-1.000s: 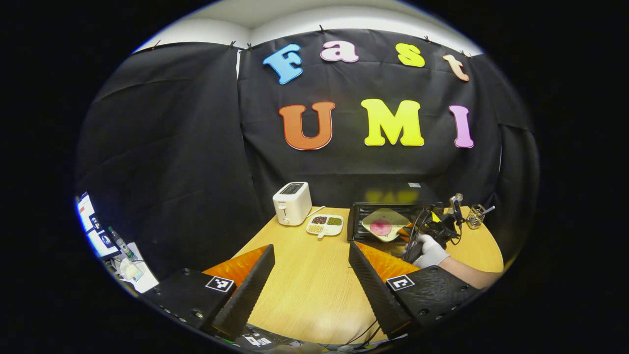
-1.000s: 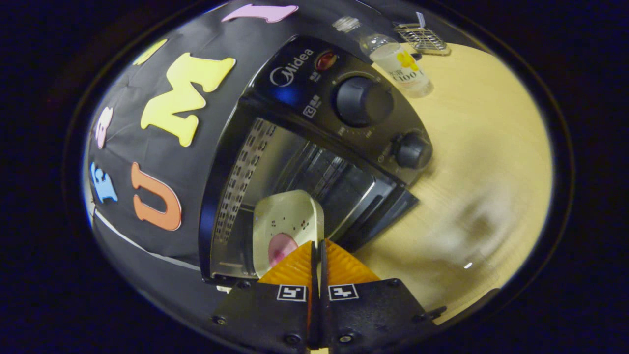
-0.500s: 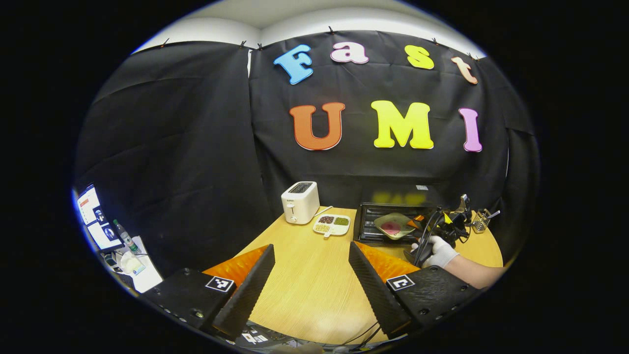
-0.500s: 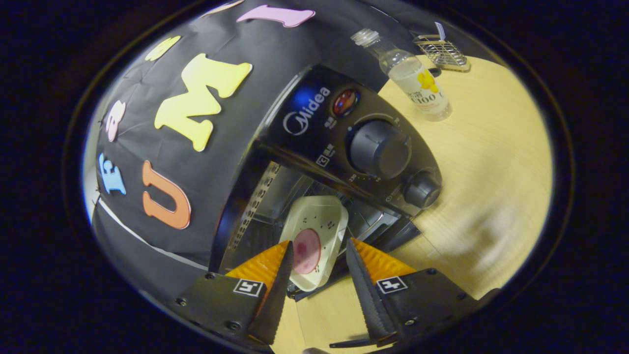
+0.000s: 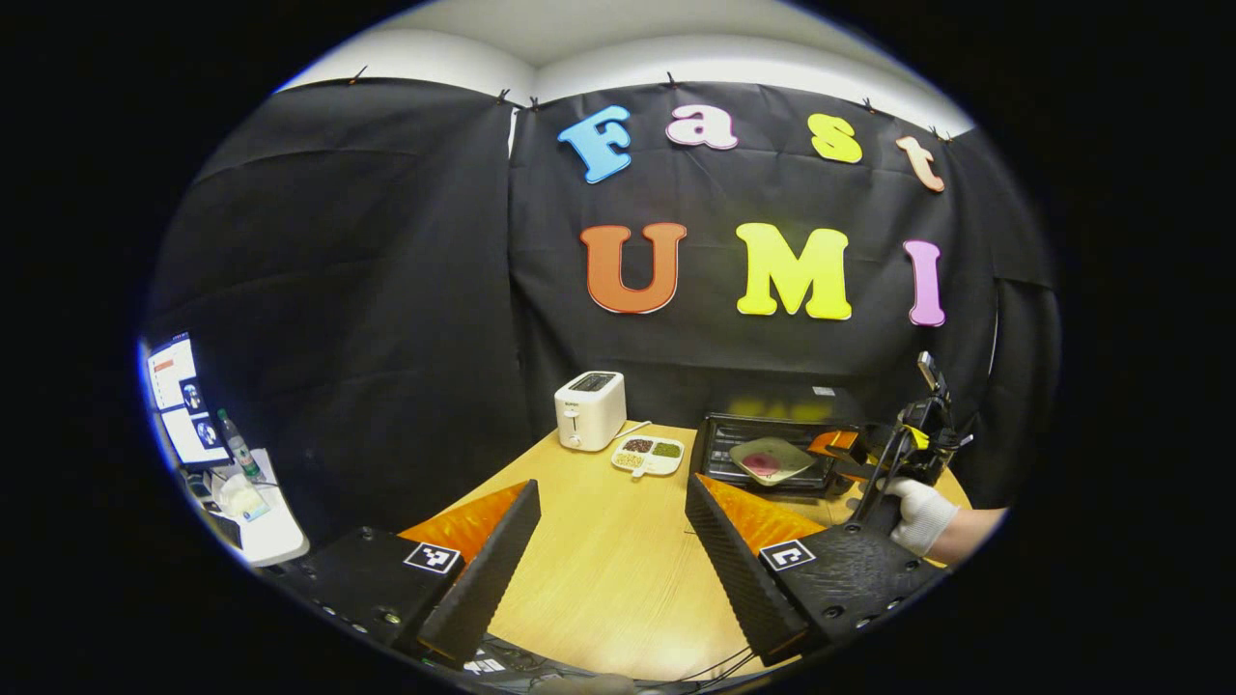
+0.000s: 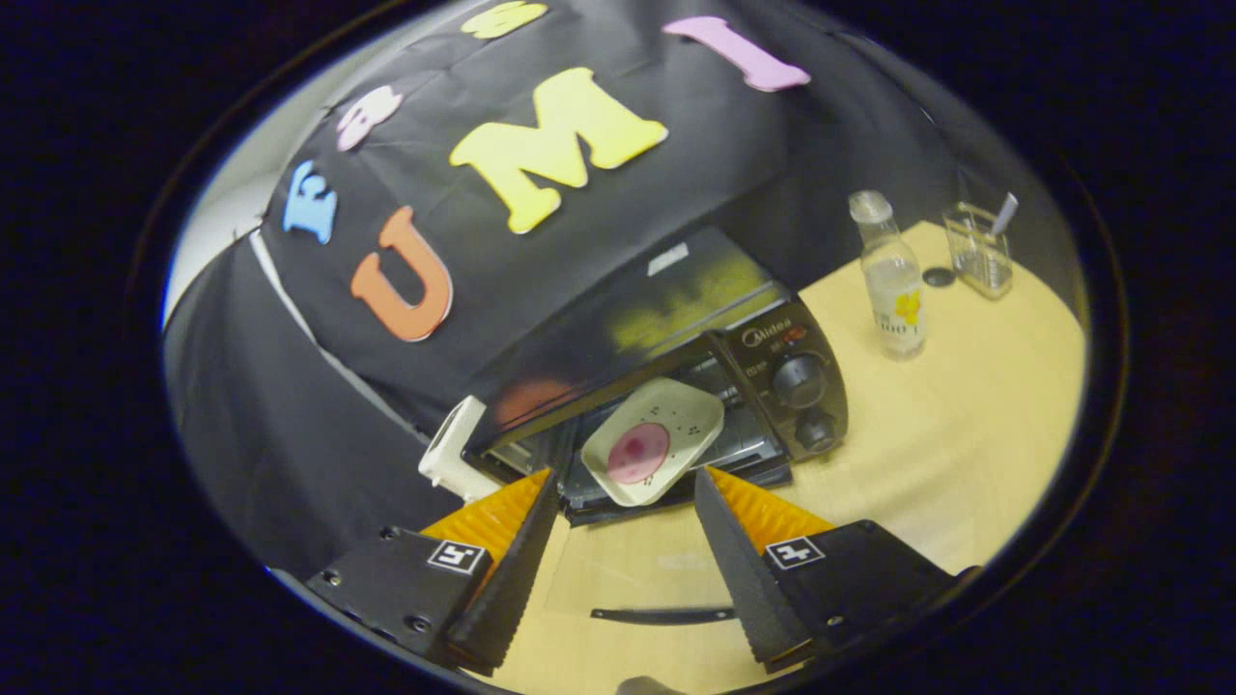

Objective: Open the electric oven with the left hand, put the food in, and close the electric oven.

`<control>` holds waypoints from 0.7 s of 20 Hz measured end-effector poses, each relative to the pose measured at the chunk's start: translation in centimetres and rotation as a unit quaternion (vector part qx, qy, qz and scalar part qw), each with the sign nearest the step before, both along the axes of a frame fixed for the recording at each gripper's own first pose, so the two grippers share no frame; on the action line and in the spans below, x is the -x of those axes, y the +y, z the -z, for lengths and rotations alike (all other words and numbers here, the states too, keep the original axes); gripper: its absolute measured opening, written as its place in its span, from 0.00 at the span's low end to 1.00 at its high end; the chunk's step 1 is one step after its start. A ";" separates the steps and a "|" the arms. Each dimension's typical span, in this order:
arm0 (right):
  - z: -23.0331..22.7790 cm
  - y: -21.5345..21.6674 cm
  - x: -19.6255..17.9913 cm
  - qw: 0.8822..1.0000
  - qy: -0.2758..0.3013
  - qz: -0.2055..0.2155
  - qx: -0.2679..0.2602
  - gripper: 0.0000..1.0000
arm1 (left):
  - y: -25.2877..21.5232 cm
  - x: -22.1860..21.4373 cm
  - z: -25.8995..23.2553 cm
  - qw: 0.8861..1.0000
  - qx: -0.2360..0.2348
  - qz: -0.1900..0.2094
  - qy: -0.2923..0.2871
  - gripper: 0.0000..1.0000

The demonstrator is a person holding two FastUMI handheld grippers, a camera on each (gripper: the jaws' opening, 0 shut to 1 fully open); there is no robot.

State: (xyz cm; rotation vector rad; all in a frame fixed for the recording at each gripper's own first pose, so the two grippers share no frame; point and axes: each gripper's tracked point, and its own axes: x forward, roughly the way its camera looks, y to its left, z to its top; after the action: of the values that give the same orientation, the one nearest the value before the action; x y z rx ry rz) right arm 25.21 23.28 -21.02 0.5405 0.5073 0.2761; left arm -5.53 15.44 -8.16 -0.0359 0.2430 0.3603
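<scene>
Plate with food sits in the open oven, at frame centre of the right gripper view. Right gripper is open and empty, just below it. Left gripper, open and empty, is farther; the door lies toward its right.

The black electric oven stands open, its glass door folded down flat in front. Inside its mouth lies a pale squarish plate carrying a round pink food piece, slightly tilted.
</scene>
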 end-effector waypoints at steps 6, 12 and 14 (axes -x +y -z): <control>-3.9 -3.7 5.7 0.992 -0.061 -0.008 0.113 0.95 | 0.8 1.1 1.1 1.000 -0.004 0.020 -0.014 0.97; -7.2 -8.9 11.1 0.971 -0.116 -0.005 0.210 0.95 | -1.5 -2.0 4.3 0.997 0.011 0.073 0.000 0.96; -8.2 -11.4 13.1 0.967 -0.125 0.005 0.220 0.96 | -3.3 -3.5 5.0 0.996 0.011 0.088 -0.001 0.96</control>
State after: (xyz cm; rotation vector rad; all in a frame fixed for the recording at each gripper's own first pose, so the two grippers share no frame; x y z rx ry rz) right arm 12.11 11.85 -12.86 0.0720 0.3058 0.2086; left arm -2.06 12.11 -13.12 -0.0352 0.2470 0.1815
